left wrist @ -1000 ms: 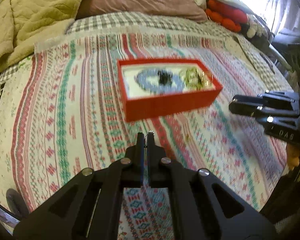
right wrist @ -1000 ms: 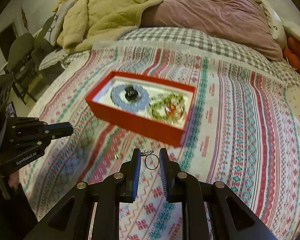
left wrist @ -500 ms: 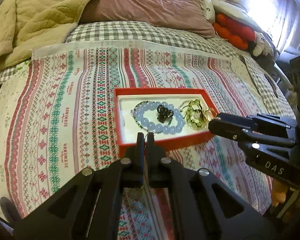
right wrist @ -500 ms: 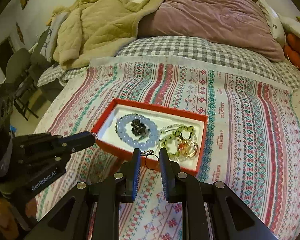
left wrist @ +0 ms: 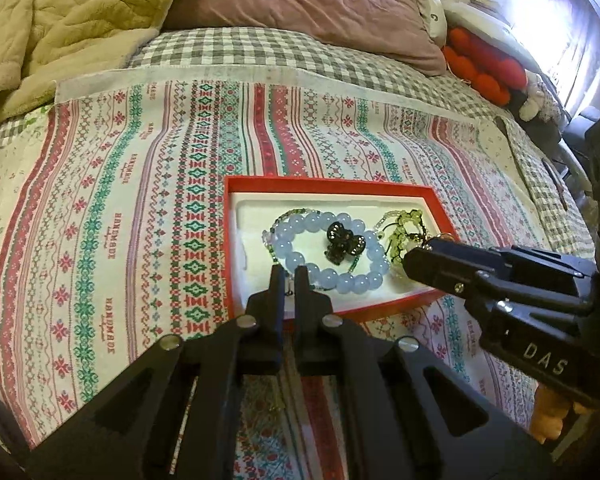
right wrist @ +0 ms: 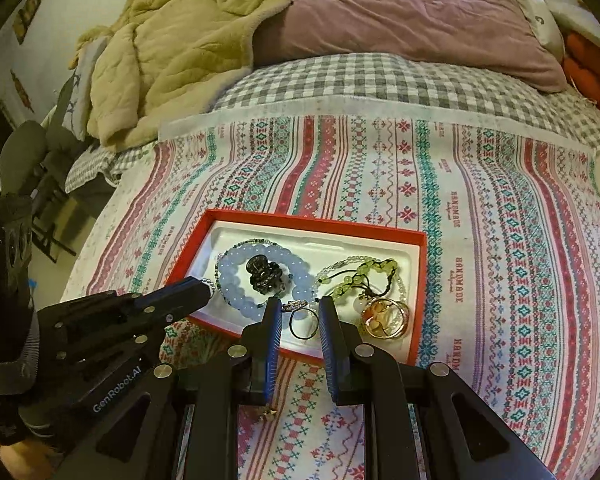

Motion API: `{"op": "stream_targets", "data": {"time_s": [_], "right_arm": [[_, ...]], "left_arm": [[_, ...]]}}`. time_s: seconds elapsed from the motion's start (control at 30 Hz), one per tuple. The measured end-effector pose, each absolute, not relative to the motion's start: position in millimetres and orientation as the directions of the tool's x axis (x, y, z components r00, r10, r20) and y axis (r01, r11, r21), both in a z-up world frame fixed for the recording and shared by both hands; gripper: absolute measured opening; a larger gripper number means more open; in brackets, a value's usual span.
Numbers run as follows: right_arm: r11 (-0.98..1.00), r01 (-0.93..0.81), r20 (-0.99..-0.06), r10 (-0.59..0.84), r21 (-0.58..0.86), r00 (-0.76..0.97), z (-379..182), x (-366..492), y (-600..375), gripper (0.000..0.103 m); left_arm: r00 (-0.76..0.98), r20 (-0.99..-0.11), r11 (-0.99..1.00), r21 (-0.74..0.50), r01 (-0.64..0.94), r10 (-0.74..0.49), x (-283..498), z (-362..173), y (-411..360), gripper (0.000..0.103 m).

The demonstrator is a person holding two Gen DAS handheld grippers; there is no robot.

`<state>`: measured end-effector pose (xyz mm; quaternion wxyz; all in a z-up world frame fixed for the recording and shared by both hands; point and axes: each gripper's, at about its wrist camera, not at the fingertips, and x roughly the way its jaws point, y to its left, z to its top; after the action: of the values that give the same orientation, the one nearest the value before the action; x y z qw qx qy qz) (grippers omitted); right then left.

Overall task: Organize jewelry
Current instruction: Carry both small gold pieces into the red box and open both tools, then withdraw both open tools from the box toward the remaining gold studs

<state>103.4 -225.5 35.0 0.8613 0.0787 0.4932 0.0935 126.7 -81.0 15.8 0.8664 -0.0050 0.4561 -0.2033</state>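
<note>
Over the red box (right wrist: 416,292), my right gripper (right wrist: 299,322) clamps a thin ring (right wrist: 304,323) at its six o'clock rim; my left gripper (left wrist: 287,280) is fully closed, at eight o'clock of the blue bracelet (left wrist: 332,276)

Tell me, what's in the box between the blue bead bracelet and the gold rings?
Between the blue bead bracelet and the gold rings lies a tangle of green bead strands, inside the red box. The right wrist view shows it best.

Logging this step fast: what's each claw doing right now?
Left claw: closed, apparently pinching a small silvery piece at its tips.
Right claw: part closed on a thin ring, over the red box.
</note>
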Motion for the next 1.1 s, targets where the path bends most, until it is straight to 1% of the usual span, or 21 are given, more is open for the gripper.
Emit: {"op": "stream_targets", "data": {"time_s": [0.13, 0.2, 0.27, 0.4, 0.47, 0.5, 0.67, 0.7, 0.77, 0.83, 0.87, 0.9, 0.93, 0.97, 1.0, 1.1], "right_arm": [[0.972, -0.075, -0.841, 0.229, 0.221, 0.490, 31, 106, -225, 0.019], [0.973, -0.073, -0.843, 0.225, 0.218, 0.488, 30, 107, -225, 0.019], [0.975, -0.073, -0.844, 0.219, 0.211, 0.489, 29, 107, -225, 0.019], [0.979, -0.064, -0.846, 0.199, 0.193, 0.495, 31, 108, -227, 0.020], [0.980, -0.061, -0.845, 0.196, 0.191, 0.498, 34, 107, -228, 0.020], [0.980, -0.058, -0.844, 0.194, 0.191, 0.500, 36, 107, -229, 0.021], [0.981, -0.055, -0.835, 0.186, 0.185, 0.518, 48, 99, -234, 0.022], [0.981, -0.056, -0.832, 0.186, 0.184, 0.522, 51, 97, -235, 0.022], [0.981, -0.061, -0.827, 0.187, 0.183, 0.530, 56, 92, -236, 0.023], [0.981, -0.064, -0.825, 0.187, 0.181, 0.534, 60, 85, -238, 0.025], [0.982, -0.066, -0.825, 0.186, 0.179, 0.534, 62, 82, -239, 0.026], [0.982, -0.066, -0.825, 0.186, 0.179, 0.534, 63, 80, -240, 0.033], [0.982, -0.068, -0.824, 0.186, 0.177, 0.536, 64, 76, -241, 0.041], [0.982, -0.067, -0.821, 0.183, 0.175, 0.541, 65, 72, -241, 0.063], [0.983, -0.068, -0.815, 0.179, 0.170, 0.551, 67, 68, -242, 0.078], [0.986, -0.082, -0.814, 0.169, 0.148, 0.556, 70, 61, -241, 0.079]], "left_arm": [[0.514, -0.788, 0.920, -0.163, 0.358, -0.340, 124, 18, -83, 0.005], [0.515, -0.788, 0.920, -0.156, 0.361, -0.336, 123, 19, -82, 0.008], [0.519, -0.787, 0.920, -0.151, 0.361, -0.333, 121, 21, -80, 0.014], [0.524, -0.787, 0.921, -0.137, 0.364, -0.324, 119, 25, -78, 0.018], [0.527, -0.788, 0.923, -0.129, 0.363, -0.318, 116, 27, -77, 0.027], [0.528, -0.788, 0.923, -0.127, 0.363, -0.317, 115, 28, -77, 0.029], [0.543, -0.786, 0.926, -0.098, 0.365, -0.298, 105, 36, -74, 0.056], [0.545, -0.787, 0.927, -0.089, 0.365, -0.290, 103, 37, -73, 0.058], [0.544, -0.791, 0.929, -0.079, 0.362, -0.279, 100, 38, -72, 0.067], [0.538, -0.799, 0.932, -0.071, 0.357, -0.267, 96, 39, -70, 0.074], [0.537, -0.802, 0.933, -0.067, 0.354, -0.261, 94, 39, -69, 0.076], [0.536, -0.806, 0.935, -0.059, 0.349, -0.251, 91, 39, -68, 0.076], [0.533, -0.810, 0.936, -0.054, 0.347, -0.244, 88, 38, -68, 0.076], [0.528, -0.815, 0.937, -0.051, 0.345, -0.239, 85, 37, -67, 0.077], [0.519, -0.822, 0.937, -0.049, 0.345, -0.234, 82, 36, -67, 0.077], [0.506, -0.835, 0.939, -0.036, 0.343, -0.217, 74, 33, -67, 0.082]]}}
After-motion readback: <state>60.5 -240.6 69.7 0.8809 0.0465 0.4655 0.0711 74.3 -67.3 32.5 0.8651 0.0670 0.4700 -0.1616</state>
